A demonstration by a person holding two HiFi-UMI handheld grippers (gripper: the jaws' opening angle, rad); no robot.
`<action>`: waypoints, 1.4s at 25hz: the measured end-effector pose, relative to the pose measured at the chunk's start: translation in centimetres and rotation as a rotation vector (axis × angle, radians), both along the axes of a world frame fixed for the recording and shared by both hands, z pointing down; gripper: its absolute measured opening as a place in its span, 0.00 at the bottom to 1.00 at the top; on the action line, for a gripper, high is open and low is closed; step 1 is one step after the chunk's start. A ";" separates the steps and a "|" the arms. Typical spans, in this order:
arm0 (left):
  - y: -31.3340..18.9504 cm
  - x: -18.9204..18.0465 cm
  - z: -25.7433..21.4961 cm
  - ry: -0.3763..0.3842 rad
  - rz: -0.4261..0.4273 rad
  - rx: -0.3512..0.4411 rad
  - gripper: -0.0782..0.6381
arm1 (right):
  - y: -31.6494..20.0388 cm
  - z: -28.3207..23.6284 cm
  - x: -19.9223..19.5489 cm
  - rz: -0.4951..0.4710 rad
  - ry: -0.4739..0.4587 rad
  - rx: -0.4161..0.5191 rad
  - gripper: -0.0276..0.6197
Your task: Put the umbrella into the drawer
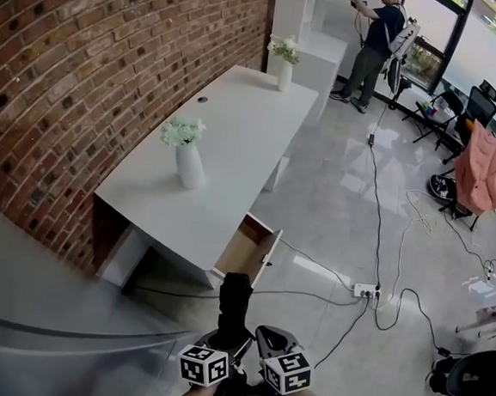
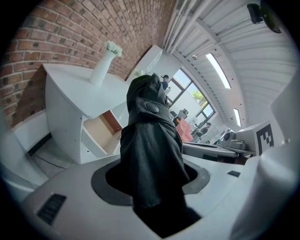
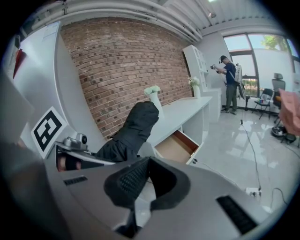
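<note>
Umbrella (image 1: 233,306) first: folded short in its black sleeve, it stands upright in the left gripper (image 1: 228,339), whose grey jaws are clamped on its lower part, probably so the bundle travels end-on and can be tipped into the drawer (image 1: 249,248). That drawer hangs pulled out under the near end of the white desk (image 1: 236,140), its pale wood-toned floor showing, well apart from the umbrella, so the carry looks barely begun. In the left gripper view the sleeve is soft, matt cloth, creased and slack, with a round snap on a strap near the top; I would expect it to give under the pads rather than slip. The right gripper (image 1: 272,336) rides just beside the left with its ribbed dark pads brought together on nothing, seemingly kept free. A smooth white vase (image 1: 189,165) of pale flowers stands on the desk above the drawer, against rough red brick
</note>
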State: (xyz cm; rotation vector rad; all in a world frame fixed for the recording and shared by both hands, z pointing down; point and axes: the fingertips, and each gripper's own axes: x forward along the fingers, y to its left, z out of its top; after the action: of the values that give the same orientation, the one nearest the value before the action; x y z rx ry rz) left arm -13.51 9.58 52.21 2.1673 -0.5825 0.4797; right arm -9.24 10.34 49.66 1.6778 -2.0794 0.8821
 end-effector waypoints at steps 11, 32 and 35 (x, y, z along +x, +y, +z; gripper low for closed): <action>-0.8 1.1 -0.4 -0.012 -0.022 0.016 0.45 | -2.1 -0.4 1.3 -0.031 0.014 0.007 0.07; -5.8 8.6 1.4 -0.090 -0.287 -0.026 0.45 | -8.9 1.2 9.8 -0.303 -0.030 -0.009 0.07; -6.3 9.5 1.6 -0.100 -0.319 -0.031 0.45 | -9.6 1.3 11.0 -0.326 -0.034 -0.004 0.07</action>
State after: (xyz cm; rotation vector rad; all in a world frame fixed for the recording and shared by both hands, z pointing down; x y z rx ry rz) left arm -4.06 3.27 53.85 1.9803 -0.9508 0.4212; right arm 1.74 0.70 50.91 1.2755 -2.2837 0.8108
